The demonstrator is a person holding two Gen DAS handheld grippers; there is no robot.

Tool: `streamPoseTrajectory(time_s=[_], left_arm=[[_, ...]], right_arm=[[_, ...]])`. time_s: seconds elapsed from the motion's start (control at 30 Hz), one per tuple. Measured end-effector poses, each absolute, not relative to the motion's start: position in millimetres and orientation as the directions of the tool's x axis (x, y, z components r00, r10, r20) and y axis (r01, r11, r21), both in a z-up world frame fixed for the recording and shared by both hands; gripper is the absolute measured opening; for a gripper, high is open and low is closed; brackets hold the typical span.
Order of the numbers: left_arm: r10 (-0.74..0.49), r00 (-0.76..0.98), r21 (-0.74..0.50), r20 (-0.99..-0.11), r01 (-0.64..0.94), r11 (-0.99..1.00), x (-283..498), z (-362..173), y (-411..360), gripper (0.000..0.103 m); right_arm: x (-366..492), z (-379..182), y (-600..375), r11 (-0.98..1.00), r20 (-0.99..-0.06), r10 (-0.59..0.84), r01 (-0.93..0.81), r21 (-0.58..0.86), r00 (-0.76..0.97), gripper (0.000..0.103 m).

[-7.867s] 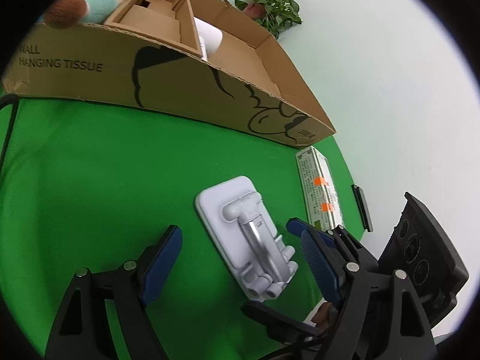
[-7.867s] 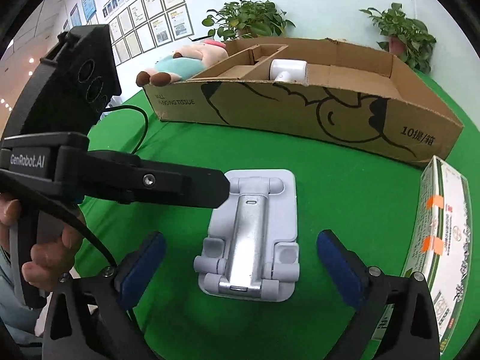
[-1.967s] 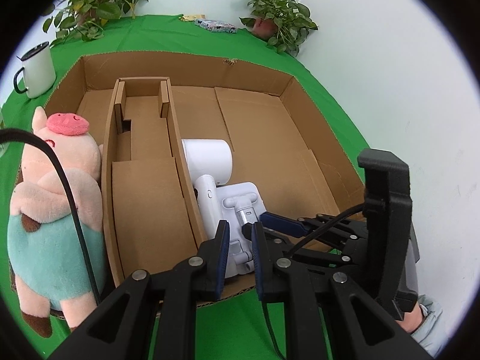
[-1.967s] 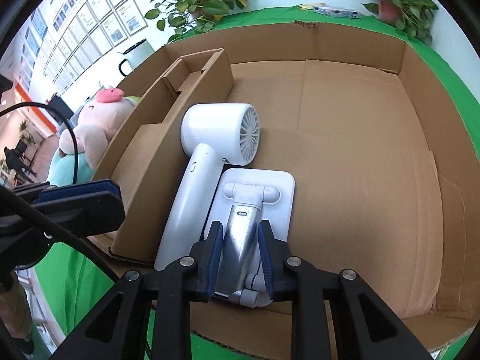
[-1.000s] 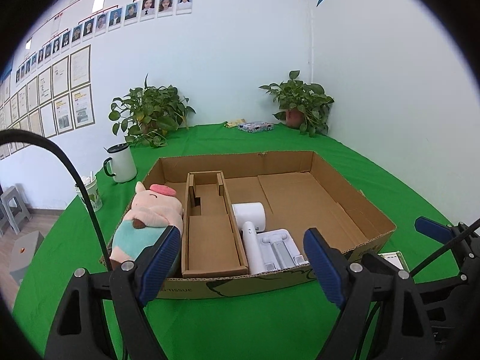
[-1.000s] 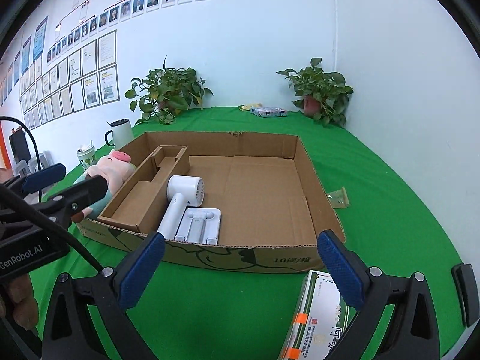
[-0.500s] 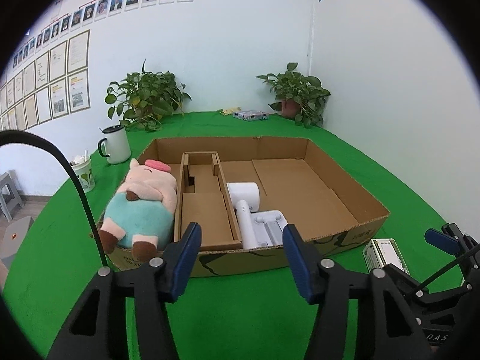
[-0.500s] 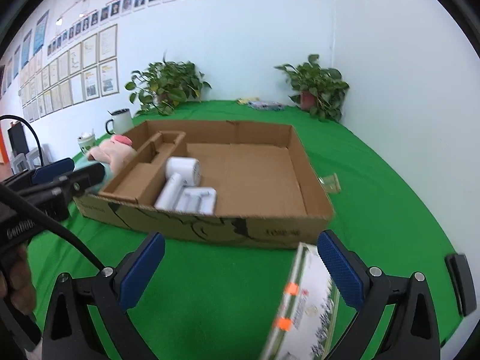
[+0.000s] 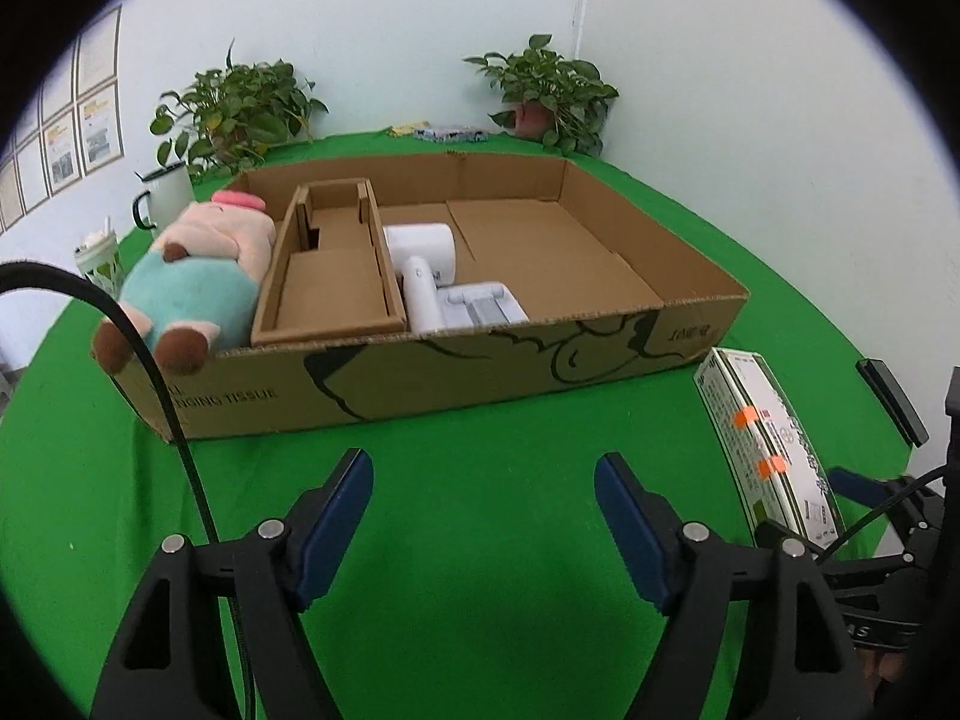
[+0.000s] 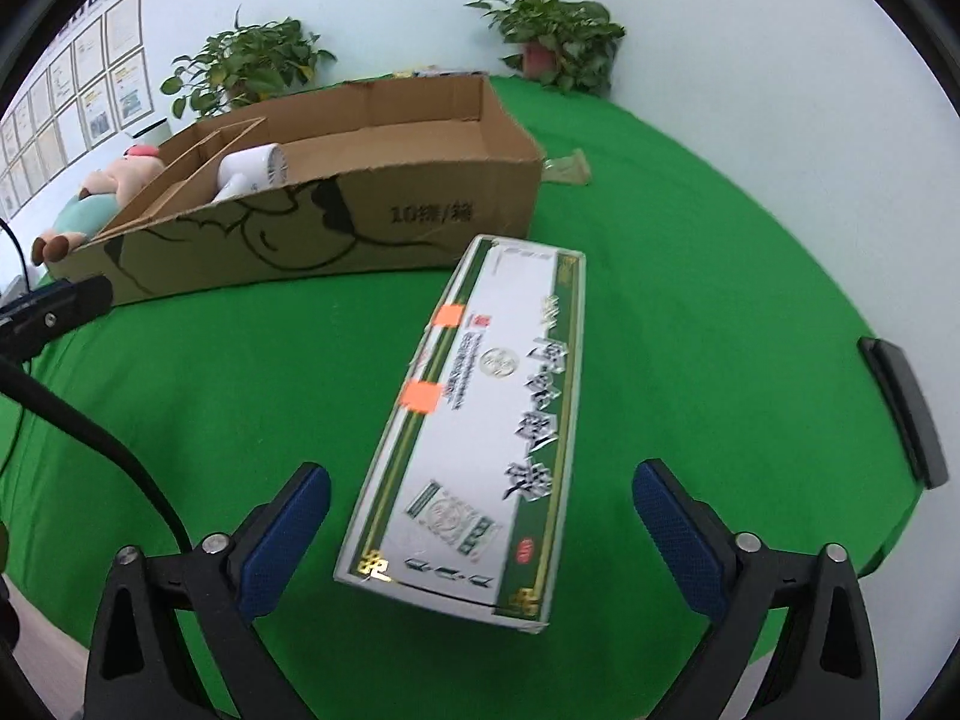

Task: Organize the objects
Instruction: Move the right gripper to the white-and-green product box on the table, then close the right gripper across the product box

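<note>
Cloth (image 10: 690, 228), green and spread over the whole table, fills both views. In the upper left of the right wrist view a wide cardboard tray (image 10: 432, 204) is seen, with a white hair dryer (image 10: 249, 171) inside it and a plush pig (image 10: 96, 192) lying against its far left wall. In the left wrist view a white stand (image 9: 480, 309) is also seen in the tray, beside the dryer.

A long green-and-white carton (image 10: 480, 420) lies flat on the cloth at the centre of the right wrist view, outside the tray and near its front corner. It is judged to be the next thing to be put away.

The right gripper (image 10: 477, 534) is angled downward over the carton's near end; its jaws are closing, with the carton between them but not yet touched by the pads. The left gripper (image 9: 483, 516) is tilted down over bare cloth at the bottom of its view, its jaws opening and nothing between them.

The carton lies skewed to the jaws, so a corner may be caught and the carton twisted or pushed along the cloth. A grip at the very end may also let the long carton droop or slip.
</note>
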State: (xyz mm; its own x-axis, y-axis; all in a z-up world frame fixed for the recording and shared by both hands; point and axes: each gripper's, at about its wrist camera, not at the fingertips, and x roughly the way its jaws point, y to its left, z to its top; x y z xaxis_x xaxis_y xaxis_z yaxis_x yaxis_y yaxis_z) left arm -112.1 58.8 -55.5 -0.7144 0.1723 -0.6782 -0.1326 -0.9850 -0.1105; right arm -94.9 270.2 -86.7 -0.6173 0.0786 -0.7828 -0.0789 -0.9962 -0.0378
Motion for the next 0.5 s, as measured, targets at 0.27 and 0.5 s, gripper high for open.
streamPoseTrajectory(time_s=[0.27, 0.5], left_arm=[[0.346, -0.622, -0.29, -0.702, -0.193, -0.937, -111, -64, 44, 0.076], [0.581, -0.438, -0.537, -0.686, -0.234, -0.81, -118, -91, 46, 0.076]], right_arm=[[-76, -85, 227, -0.984, -0.764, -0.12, 0.175, 0.008, -0.634, 0.066], [-61, -84, 194, -0.95, -0.732, -0.197, 0.312, -0.022, -0.652, 0.102]])
